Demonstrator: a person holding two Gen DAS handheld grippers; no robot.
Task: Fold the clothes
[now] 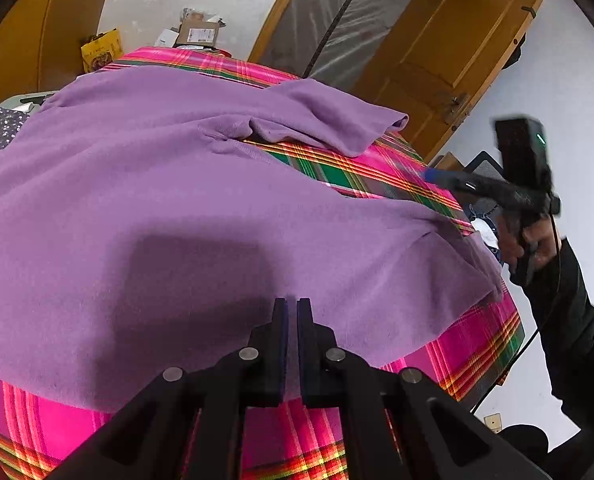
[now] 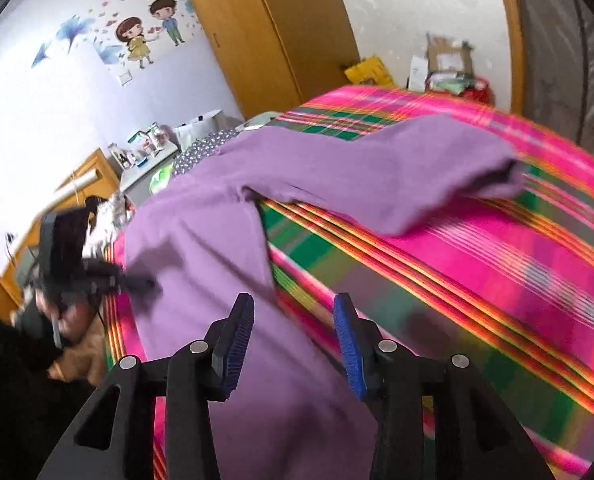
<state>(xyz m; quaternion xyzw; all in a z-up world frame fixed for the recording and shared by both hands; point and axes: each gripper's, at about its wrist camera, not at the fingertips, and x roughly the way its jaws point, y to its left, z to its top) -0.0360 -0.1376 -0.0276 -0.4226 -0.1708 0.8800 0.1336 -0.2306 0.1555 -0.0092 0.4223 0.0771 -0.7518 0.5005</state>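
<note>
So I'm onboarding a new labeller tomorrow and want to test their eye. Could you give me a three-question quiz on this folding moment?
1. True or false: the left gripper has its fingers nearly together with no cloth between them.
2. Multiple choice: the purple shirt lies on (A) a bare wooden floor, (B) a pink plaid sheet, (C) a white towel.
3. Fill in: the right gripper is ____, with the shirt's edge below the gap between its fingers.

Key: 1 true; 2 B; 3 open.
</note>
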